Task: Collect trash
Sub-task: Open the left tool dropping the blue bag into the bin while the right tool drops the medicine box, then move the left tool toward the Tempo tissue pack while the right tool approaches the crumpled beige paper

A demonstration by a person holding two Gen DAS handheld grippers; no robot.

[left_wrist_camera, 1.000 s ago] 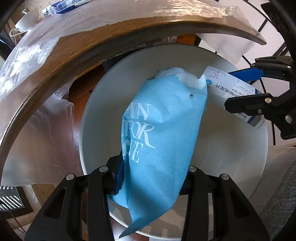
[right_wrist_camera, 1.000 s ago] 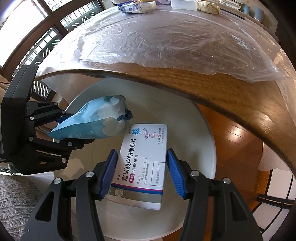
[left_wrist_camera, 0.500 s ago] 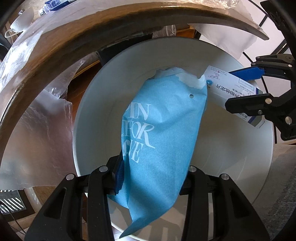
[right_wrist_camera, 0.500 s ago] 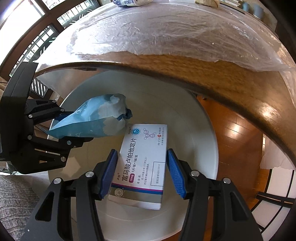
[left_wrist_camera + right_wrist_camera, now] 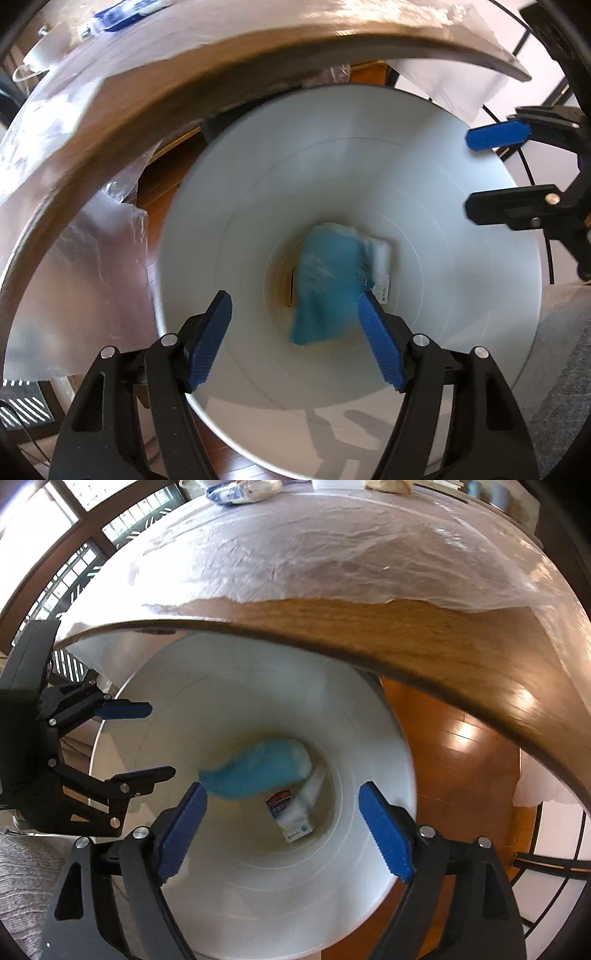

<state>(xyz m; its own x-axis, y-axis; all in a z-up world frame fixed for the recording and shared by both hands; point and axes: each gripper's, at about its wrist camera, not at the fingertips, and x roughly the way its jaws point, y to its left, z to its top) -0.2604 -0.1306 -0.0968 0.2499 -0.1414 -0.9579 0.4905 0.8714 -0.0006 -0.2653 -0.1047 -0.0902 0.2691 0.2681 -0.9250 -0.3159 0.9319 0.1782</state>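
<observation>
Two grippers over one white bin (image 5: 461, 258) beside the wooden table (image 5: 424, 635) — both pointing steeply down into its mouth. Left gripper (image 5: 295, 332): jaws opening, blue pads spread wide, nothing pressed between them. Right gripper (image 5: 282, 830): jaws opening too, pads well apart, nothing gripped. Down at the bottom of the bin, a blue paper bag (image 5: 325, 284) (blurred in the left wrist view), lying on its side, clear of both sets of pads. Just beside it and touching it, a white medicine box (image 5: 293, 818) with a red and blue band, tilted against the bin's lower wall — partly under the bag's pale end in the right wrist view. Over the tabletop, a clear plastic sheet (image 5: 314, 550), wrinkled, its edge short of the table's rim. At the far side of the table, more wrapped items (image 5: 240, 491), too small to name. Wood floor (image 5: 454, 760) showing beside the bin.
</observation>
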